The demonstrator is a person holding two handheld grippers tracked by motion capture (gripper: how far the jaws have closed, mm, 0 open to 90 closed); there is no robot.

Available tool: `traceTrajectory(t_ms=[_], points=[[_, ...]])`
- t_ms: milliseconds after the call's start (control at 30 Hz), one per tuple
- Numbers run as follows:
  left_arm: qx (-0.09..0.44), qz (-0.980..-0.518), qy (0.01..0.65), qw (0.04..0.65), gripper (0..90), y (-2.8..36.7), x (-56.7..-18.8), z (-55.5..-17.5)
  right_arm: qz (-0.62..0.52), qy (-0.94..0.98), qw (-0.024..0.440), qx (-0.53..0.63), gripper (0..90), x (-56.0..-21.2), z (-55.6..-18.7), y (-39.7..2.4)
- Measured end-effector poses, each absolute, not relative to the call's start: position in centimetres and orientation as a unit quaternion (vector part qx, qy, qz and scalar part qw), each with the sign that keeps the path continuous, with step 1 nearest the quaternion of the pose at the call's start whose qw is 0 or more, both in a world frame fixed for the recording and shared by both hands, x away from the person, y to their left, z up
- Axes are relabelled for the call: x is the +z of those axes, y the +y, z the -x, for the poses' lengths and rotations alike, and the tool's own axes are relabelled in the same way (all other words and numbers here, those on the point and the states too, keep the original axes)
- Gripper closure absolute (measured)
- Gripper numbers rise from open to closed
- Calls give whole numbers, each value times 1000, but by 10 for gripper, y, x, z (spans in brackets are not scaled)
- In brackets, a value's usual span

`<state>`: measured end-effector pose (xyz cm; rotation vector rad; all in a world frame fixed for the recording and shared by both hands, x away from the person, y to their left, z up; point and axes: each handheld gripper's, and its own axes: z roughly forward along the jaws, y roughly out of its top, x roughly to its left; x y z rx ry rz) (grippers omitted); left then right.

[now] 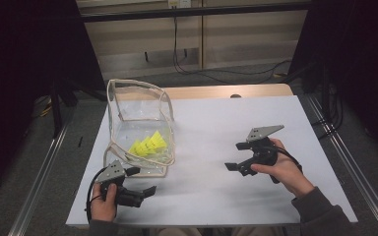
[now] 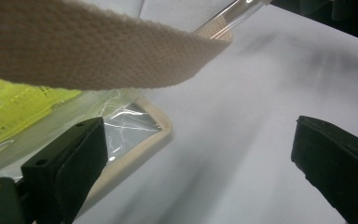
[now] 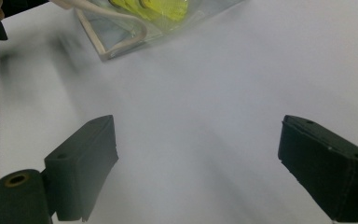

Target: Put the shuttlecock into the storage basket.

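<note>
**Both grippers open, clear bag at desk's left side**

Clear bag (image 1: 140, 123) with beige webbing trim stands on the white desk (image 1: 216, 196) near its left edge, roughly midway front to back. Yellow items (image 1: 148, 145) lie inside at the bottom. Left gripper (image 1: 145, 192) sits near the front-left corner, just in front of the bag's base; jaws spread wide, nothing between them. In the left gripper view a beige strap (image 2: 98, 51) crosses overhead, not gripped. Right gripper (image 1: 235, 156) is right of centre, well apart from the bag, jaws wide open and empty, over bare desk.
</note>
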<state>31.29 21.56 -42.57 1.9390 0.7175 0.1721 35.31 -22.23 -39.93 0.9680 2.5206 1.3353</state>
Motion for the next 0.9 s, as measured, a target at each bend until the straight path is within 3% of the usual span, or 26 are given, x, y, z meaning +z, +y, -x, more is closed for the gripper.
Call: traceTrajectory(t_ms=[900], points=[[69, -805, 300, 507, 37, 215, -426, -314, -346, 826, 67, 439, 113, -416, -344, -248]])
